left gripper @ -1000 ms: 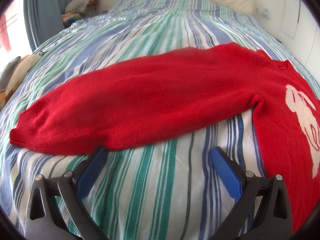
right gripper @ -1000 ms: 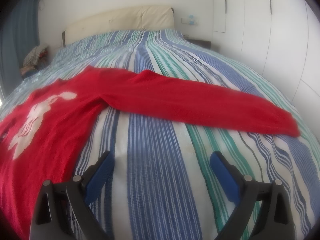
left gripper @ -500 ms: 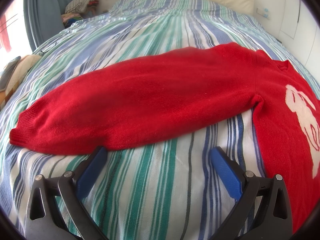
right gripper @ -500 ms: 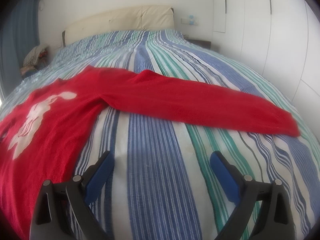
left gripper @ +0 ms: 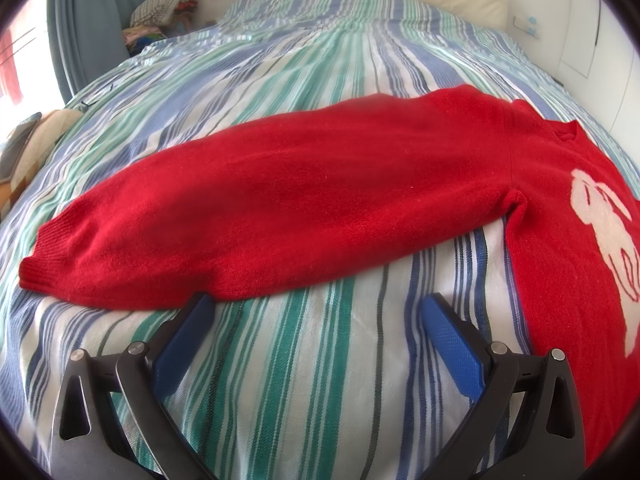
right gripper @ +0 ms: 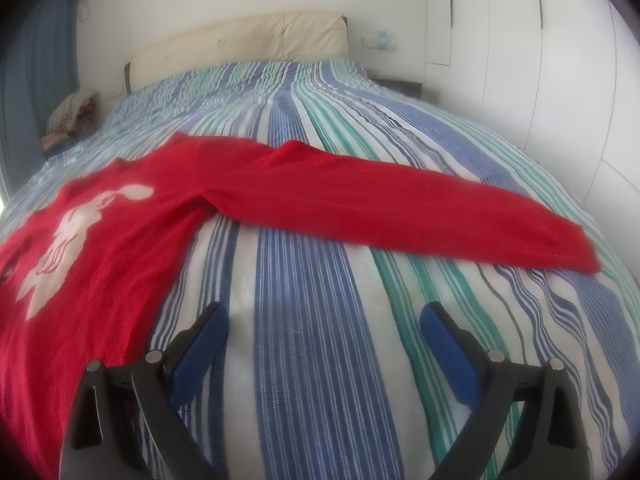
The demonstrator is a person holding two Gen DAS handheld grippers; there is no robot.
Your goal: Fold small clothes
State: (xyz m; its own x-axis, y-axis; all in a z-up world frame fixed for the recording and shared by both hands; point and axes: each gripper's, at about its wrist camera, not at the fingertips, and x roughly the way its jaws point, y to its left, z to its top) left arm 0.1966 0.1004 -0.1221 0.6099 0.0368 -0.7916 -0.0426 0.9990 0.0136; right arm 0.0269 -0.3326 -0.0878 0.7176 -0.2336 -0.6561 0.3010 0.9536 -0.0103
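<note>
Sweater lies flat and face up on the striped bedspread, both sleeves spread outward, unchanged from one second ago; no fold has begun. My left gripper hovers with jaws wide, holding nothing, its left fingertip just at the lower edge of the left sleeve near the cuff. My right gripper also stands wide and empty over bare bedspread, short of the right sleeve; both sleeves await folding inward.
</note>
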